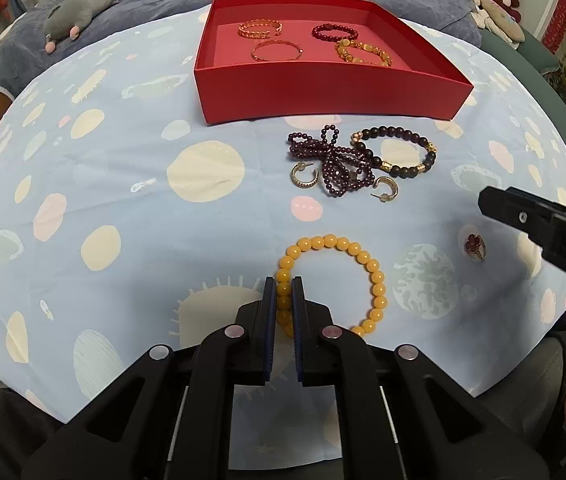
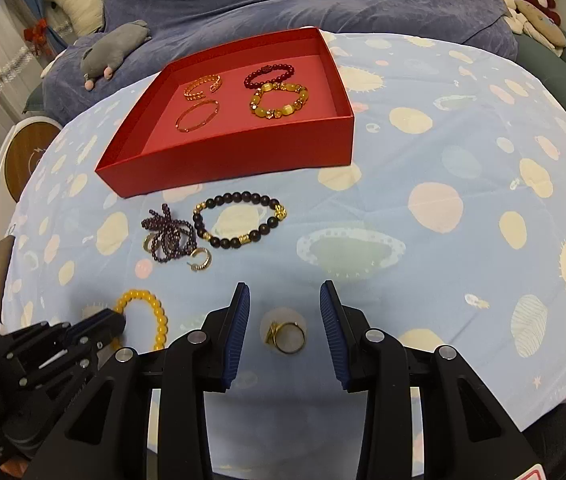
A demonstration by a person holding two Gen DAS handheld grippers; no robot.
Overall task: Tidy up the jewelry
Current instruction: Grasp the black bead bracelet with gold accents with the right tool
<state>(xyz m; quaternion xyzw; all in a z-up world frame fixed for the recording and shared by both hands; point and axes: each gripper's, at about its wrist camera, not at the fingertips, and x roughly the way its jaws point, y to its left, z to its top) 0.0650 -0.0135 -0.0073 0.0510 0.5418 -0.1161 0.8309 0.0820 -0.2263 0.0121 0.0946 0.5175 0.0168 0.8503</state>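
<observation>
The left gripper [image 1: 284, 292] sat low in the centre of the left wrist view, its two blue pads closed onto the left arc of the yellow bead bracelet [image 1: 363, 258], a few beads pinched between them while the rest of the loop lay flat on the planet-print tablecloth [image 1: 103, 168]. The right gripper [image 2: 285, 300] was spread wide in the lower middle of the right wrist view, holding nothing, with a gold ring [image 2: 287, 336] lying on the cloth between its fingers and touching neither.

The red box [image 1: 323, 92], in the upper centre of the left view, already held four bracelets. Still outside it, just below its front wall, were a dark purple bead strand [image 1: 335, 164] in a tangle, a black bead bracelet with gold spacers [image 1: 403, 154] touching that strand, and two gold hoop earrings [image 1: 303, 176] on either side of the tangle.

The step in hand looked like carrying the yellow bracelet to the box. Done well, that would call for a straight lift so the hanging loop clears the cloth, a path high enough to pass over the jewelry pile and the box's front wall, and release over bare floor in the near half of the box. The round beads might roll in the pinch, so the grip should stay firm. For the ring, the right fingers would need to descend to the cloth before closing.
</observation>
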